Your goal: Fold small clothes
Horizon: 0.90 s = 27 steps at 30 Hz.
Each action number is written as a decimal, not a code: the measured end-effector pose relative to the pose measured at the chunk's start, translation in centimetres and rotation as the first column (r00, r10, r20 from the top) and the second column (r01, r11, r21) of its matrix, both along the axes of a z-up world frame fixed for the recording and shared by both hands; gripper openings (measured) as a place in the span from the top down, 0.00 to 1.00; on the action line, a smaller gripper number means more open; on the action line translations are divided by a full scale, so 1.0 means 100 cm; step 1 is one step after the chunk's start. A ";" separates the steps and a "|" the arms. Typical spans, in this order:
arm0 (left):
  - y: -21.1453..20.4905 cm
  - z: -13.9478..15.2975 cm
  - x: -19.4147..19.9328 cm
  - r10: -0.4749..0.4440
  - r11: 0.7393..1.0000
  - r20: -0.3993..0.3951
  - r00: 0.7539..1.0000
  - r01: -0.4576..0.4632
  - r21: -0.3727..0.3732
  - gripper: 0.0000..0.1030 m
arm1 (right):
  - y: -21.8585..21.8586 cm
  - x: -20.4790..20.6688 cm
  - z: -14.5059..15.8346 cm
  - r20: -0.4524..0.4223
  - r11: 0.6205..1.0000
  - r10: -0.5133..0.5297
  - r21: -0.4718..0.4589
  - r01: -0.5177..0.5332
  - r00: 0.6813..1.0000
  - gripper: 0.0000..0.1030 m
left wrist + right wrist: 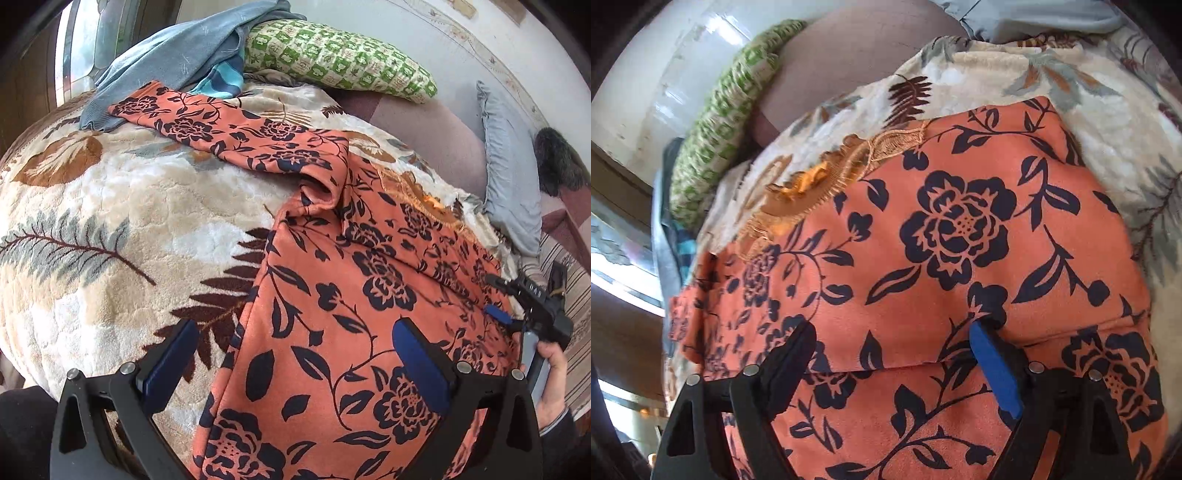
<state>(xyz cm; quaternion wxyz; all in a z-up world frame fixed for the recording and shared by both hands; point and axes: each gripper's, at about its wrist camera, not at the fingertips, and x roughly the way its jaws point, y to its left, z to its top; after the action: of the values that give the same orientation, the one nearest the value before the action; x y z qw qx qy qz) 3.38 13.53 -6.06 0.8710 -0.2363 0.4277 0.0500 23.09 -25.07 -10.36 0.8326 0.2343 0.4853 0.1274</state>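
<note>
hovering over orange floral garment point(332, 295) on leaf-print blanket point(110, 221), left tool point(295, 354) released, right tool point(894, 354) released

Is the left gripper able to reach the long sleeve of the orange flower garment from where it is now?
Probably yes. The left gripper is open and holds nothing, and the sleeve lies flat and uncovered on the leaf-pattern blanket, stretching towards the blue clothes. Nothing blocks the way, but it must move forward.
</note>
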 end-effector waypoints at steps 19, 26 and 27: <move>0.288 -0.016 0.136 0.469 0.802 -0.066 0.881 -0.456 -0.385 0.00 | 0.042 -0.041 0.009 0.140 0.981 0.192 -0.009 -0.192 0.971 0.15; 0.298 -0.020 0.146 0.446 0.803 0.008 0.895 -0.396 -0.445 0.01 | 0.048 -0.034 0.002 0.135 0.979 0.203 -0.013 -0.203 0.970 0.15; 0.300 -0.022 0.148 0.444 0.806 0.009 0.896 -0.395 -0.440 0.02 | 0.050 -0.033 0.001 0.132 0.978 0.207 -0.015 -0.207 0.969 0.15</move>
<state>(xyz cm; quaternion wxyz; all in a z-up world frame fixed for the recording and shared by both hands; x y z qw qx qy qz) 18.18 43.53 -8.30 0.7875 -0.5122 0.3158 0.1331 19.82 -20.11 -10.27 0.8453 0.1730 0.4507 0.2288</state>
